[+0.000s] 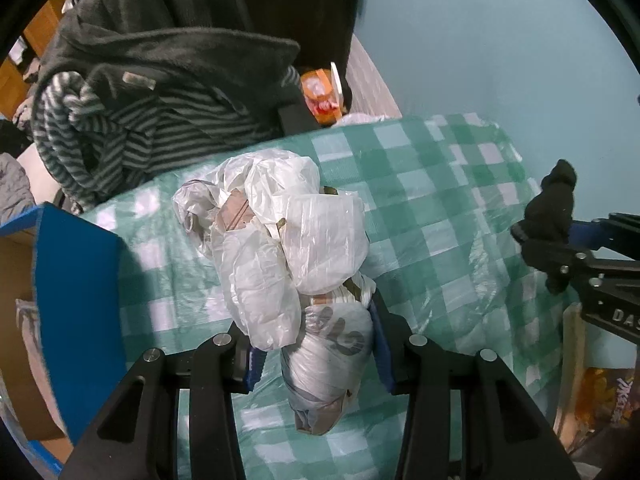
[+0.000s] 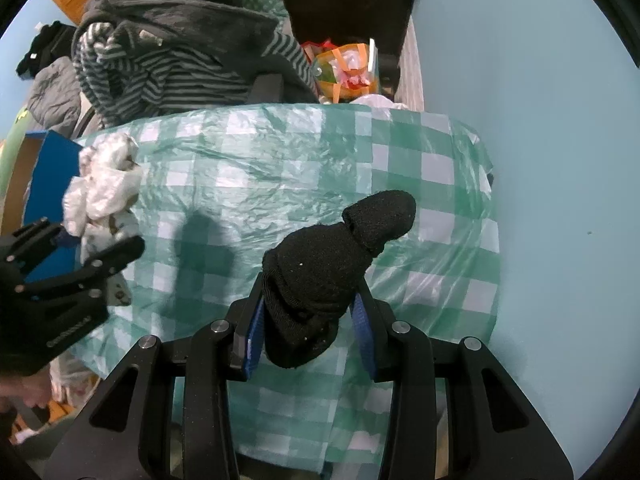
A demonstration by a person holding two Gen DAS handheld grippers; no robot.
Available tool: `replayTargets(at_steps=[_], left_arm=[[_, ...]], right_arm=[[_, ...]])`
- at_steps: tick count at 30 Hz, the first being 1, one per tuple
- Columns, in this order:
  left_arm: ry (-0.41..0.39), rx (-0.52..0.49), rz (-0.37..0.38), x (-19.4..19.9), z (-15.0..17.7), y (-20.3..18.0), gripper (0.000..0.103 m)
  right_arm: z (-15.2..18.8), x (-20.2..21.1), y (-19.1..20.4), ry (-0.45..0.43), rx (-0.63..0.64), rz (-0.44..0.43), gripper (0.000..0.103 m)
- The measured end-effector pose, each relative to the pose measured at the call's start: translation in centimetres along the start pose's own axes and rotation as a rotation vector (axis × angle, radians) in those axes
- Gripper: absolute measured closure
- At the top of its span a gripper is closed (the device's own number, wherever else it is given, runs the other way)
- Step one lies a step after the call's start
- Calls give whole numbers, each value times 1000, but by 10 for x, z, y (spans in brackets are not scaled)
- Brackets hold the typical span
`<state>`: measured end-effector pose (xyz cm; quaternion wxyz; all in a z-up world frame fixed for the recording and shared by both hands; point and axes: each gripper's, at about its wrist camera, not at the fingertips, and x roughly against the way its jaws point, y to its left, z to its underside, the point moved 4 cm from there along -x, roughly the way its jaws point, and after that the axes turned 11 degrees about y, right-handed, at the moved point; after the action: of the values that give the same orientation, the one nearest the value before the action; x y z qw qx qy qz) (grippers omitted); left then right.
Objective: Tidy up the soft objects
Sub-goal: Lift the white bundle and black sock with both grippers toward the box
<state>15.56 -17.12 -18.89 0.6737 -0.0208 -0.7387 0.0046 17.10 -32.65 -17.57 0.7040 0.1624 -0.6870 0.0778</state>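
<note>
Left tongs (image 1: 318,350) clamp a bundle of plastic bags (image 1: 280,248); right tongs (image 2: 308,334) clamp a black sock (image 2: 320,276) above the checkered surface (image 2: 280,168).

Green-and-white checked cloth (image 2: 280,168) under clear plastic covers the table. A blue box (image 1: 76,264) stands at its left edge. Behind, striped and grey garments (image 1: 152,92) are heaped beside an orange bag (image 2: 348,68). Pale blue floor (image 2: 540,120) lies at right.

crinkly glossy plastic bags (image 1: 288,240), a matt knitted black sock (image 2: 320,280), a shiny plastic checked tablecloth (image 2: 248,168) (wrinkled), fuzzy striped fleece (image 1: 132,120).
</note>
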Motion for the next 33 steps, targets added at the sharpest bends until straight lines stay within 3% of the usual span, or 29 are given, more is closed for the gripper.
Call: replayTargets(at_steps=[16,33], left_arm=[[-84,1,-13,64,30,27,58],[-121,54,-31,99,64,82,58]], right_arm=[[9,33,48,-32,72,4,65],[8,54,128,-65,174,-15,65]])
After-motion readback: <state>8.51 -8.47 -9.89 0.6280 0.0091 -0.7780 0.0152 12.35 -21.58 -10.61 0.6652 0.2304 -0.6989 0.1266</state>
